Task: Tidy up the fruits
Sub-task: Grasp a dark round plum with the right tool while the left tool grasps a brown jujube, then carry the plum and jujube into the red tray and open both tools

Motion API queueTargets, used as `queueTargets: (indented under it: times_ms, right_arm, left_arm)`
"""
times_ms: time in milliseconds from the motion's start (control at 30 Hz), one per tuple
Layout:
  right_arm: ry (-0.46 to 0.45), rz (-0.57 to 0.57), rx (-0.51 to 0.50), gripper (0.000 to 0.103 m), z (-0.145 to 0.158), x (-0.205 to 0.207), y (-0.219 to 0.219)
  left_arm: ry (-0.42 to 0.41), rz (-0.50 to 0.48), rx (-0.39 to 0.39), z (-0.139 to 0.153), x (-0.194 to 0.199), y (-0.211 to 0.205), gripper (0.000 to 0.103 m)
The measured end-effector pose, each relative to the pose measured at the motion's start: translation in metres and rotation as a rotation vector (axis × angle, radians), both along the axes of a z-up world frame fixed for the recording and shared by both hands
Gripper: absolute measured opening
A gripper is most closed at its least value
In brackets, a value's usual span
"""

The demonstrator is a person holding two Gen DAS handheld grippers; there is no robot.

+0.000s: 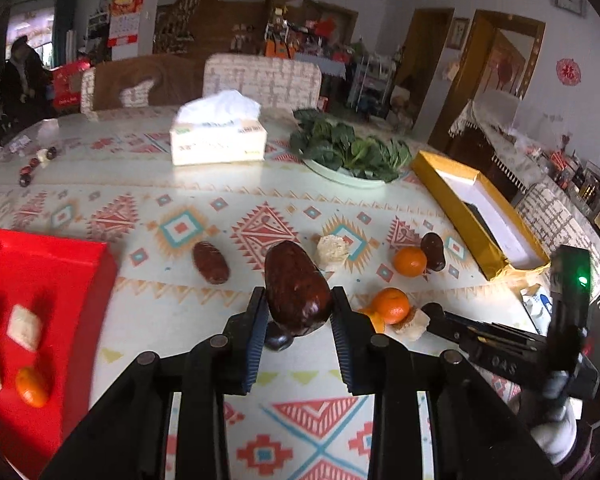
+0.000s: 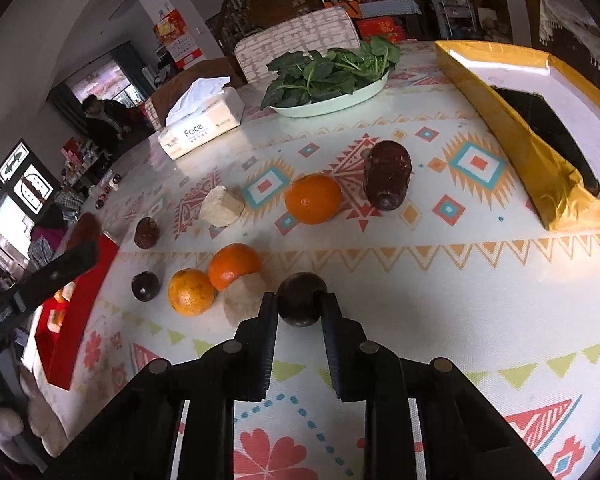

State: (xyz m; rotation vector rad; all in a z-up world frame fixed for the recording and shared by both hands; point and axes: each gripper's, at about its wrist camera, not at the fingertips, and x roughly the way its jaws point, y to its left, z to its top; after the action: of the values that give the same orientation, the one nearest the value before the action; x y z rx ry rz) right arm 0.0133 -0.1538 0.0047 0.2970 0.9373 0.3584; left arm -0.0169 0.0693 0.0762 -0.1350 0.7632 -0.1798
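My left gripper (image 1: 298, 312) is shut on a large dark-red date (image 1: 296, 290) and holds it above the patterned table. My right gripper (image 2: 300, 304) is shut on a small dark round fruit (image 2: 302, 298) low at the table surface. The red tray (image 1: 40, 280) at the left holds oranges and pale cubes. Loose on the table lie oranges (image 2: 313, 199), dark dates (image 2: 388, 174), pale cubes (image 2: 222, 206) and a small dark fruit (image 2: 145, 286). The right gripper's body (image 1: 500, 344) shows at the right in the left wrist view.
A gold box (image 2: 512, 120) with a white inside lies at the right. A plate of green leaves (image 2: 332, 76) and a tissue box (image 2: 202, 124) stand at the back. Chairs stand behind the table.
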Motion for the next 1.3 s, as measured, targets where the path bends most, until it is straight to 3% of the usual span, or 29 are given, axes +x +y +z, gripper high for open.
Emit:
queueTargets:
  times_ms: [267, 500, 733, 1000, 1100, 1300]
  right_arm:
    - [-0.062, -0.036, 0.023, 0.022, 0.020, -0.013, -0.005]
    - [-0.118, 0.013, 0.035, 0.023, 0.061, -0.032, 0.018]
    - [-0.121, 0.211, 0.042, 0.023, 0.082, -0.038, 0.107]
    - [-0.067, 0.428, 0.038, 0.023, 0.071, -0.038, 0.232]
    - [-0.052, 0.464, -0.001, 0.023, 0.066, -0.030, 0.275]
    - [-0.024, 0.478, -0.064, 0.023, 0.053, -0.011, 0.319]
  left_arm:
    - [-0.071, 0.093, -0.014, 0.020, -0.044, 0.050, 0.029]
    - [-0.066, 0.250, -0.099, 0.011, -0.076, 0.128, 0.029]
    - [-0.037, 0.396, -0.124, -0.007, -0.106, 0.191, 0.029]
    - [0.007, 0.505, -0.111, -0.026, -0.115, 0.236, 0.029]
    - [0.017, 0.524, -0.109, -0.031, -0.116, 0.248, 0.029]
    - [0.030, 0.537, -0.122, -0.036, -0.114, 0.261, 0.029]
